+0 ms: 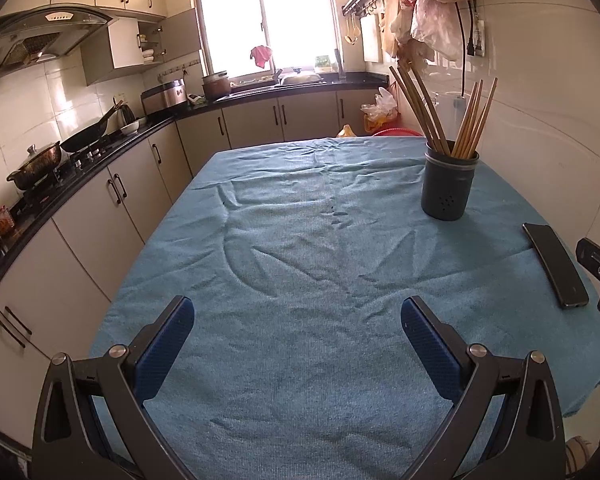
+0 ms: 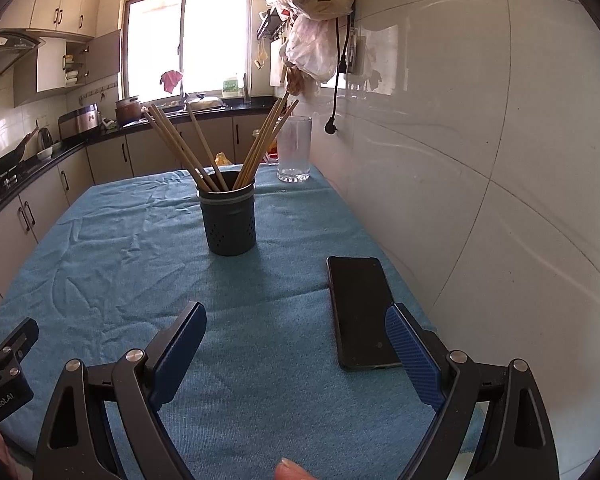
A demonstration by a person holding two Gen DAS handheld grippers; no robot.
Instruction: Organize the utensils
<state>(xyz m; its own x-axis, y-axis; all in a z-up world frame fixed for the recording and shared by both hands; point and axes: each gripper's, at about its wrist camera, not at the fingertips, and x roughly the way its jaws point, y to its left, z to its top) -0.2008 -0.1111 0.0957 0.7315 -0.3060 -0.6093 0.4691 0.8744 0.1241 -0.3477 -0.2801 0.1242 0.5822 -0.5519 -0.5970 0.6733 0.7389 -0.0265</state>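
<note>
jaws of both grippers stand wide apart and hold nothing. the left gripper (image 1: pixel 298 320) fills the bottom of the left wrist view, its blue pads (image 1: pixel 168 344) hovering over bare blue cloth (image 1: pixel 300 240) that covers the desk. the right gripper (image 2: pixel 296 332) sits at the bottom of the right wrist view, and its right pad overlaps the near corner of a black phone (image 2: pixel 360 308) lying flat on the cloth at the lower right of that frame; whether the pad touches the phone cannot be told.

a dark round holder (image 2: pixel 228 220) stands upright on the cloth in the middle of the right wrist view, and at the upper right of the left wrist view (image 1: pixel 448 188). wooden chopsticks (image 2: pixel 260 144) stand in it, fanned out in two bunches leaning left and right. just behind the holder, toward the white tiled wall, a clear glass (image 2: pixel 295 148) stands at the far edge of the desk.

a fingertip (image 2: pixel 292 470) shows at the bottom edge of the right wrist view. part of the left gripper's body appears at the lower left of that frame.
</note>
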